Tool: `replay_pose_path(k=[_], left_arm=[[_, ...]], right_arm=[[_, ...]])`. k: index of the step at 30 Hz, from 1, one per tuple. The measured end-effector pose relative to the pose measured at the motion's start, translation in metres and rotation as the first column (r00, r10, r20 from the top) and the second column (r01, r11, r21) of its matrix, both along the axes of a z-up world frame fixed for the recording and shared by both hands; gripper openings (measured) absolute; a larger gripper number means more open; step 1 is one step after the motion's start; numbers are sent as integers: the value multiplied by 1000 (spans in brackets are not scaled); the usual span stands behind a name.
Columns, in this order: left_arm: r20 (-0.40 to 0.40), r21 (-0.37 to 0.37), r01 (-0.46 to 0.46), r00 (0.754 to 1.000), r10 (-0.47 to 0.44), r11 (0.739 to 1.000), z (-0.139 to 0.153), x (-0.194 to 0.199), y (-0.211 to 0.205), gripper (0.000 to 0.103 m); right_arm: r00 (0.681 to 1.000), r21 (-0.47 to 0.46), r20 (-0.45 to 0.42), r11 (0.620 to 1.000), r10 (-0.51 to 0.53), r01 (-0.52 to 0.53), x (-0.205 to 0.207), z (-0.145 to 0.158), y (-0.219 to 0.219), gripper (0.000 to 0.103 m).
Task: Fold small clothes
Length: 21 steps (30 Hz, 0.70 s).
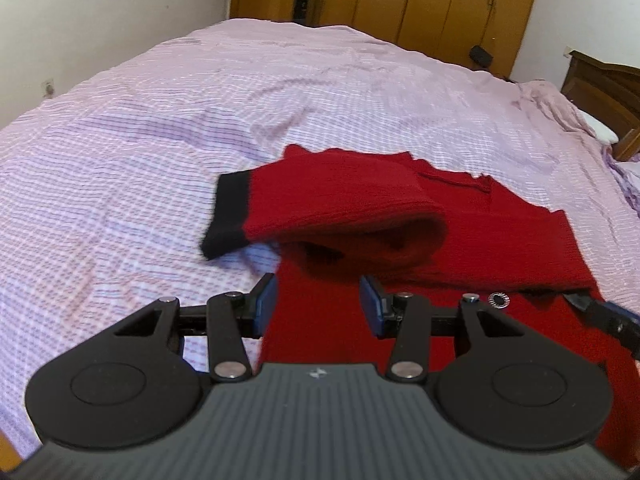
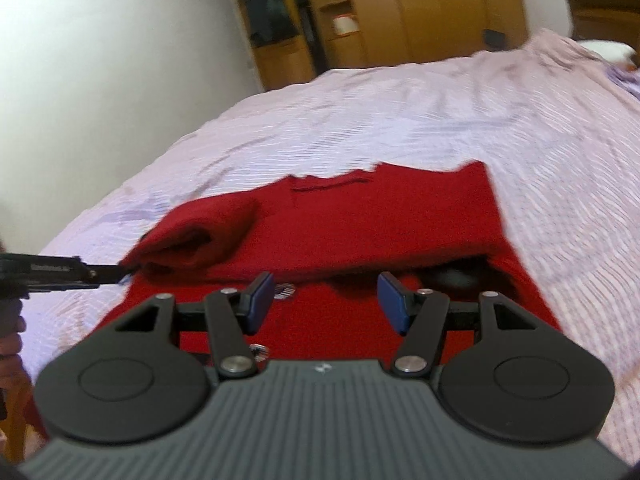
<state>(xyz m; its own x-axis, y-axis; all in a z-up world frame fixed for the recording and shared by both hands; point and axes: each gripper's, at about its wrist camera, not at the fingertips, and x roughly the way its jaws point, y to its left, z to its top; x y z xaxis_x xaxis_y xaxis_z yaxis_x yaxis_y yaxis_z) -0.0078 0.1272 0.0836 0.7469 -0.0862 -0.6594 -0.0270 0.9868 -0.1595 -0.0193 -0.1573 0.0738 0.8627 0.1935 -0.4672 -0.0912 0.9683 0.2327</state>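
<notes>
A small red knitted sweater point(image 1: 500, 240) lies on the bed. One sleeve with a black cuff point(image 1: 228, 212) is folded across its body, the cuff hanging past the garment's left edge. My left gripper point(image 1: 318, 296) stands open over the sweater's near left edge, with nothing between its blue pads. In the right wrist view the sweater point(image 2: 380, 220) is doubled over, the rolled sleeve point(image 2: 200, 232) at its left. My right gripper point(image 2: 326, 296) hovers open above the near red layer, gripping nothing. A silver eyelet point(image 2: 285, 291) shows on the cloth near its left pad.
A pink checked sheet point(image 1: 180, 120) covers the wide bed. Wooden wardrobes point(image 1: 440, 0) stand beyond the far edge and a dark headboard point(image 1: 600, 84) at the right. A white wall point(image 2: 100, 60) is to the left. A person's hand point(image 2: 10, 344) shows at the left edge.
</notes>
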Motion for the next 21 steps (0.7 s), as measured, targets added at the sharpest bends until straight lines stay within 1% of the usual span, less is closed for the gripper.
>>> replay_pose_path(k=[5,9,12,16,21], left_arm=[[-7,-9,-16,1000,16,1000,1,-4,12,51],[-10,-12,-41,999,41,999,-1,-5,21,51],[-21,-25,-64,998,63,998,-3,-5,31,51],[-34,-22,-92,995,91,996,-6,-8,44,51],[-48,-31,-122,992,121,992,-11,-11,60,51]], right_arm=[[996,-37,14,995,91,-90,16,13,31,61],[986,-83,18,983,165,-163,32,22,59,61],[975,-122,15,968,223,-220,43,27,82,60],[959,-174,-2,945,282,-278,57,29,110,60],[932,-234,-26,904,362,-358,72,29,146,59]])
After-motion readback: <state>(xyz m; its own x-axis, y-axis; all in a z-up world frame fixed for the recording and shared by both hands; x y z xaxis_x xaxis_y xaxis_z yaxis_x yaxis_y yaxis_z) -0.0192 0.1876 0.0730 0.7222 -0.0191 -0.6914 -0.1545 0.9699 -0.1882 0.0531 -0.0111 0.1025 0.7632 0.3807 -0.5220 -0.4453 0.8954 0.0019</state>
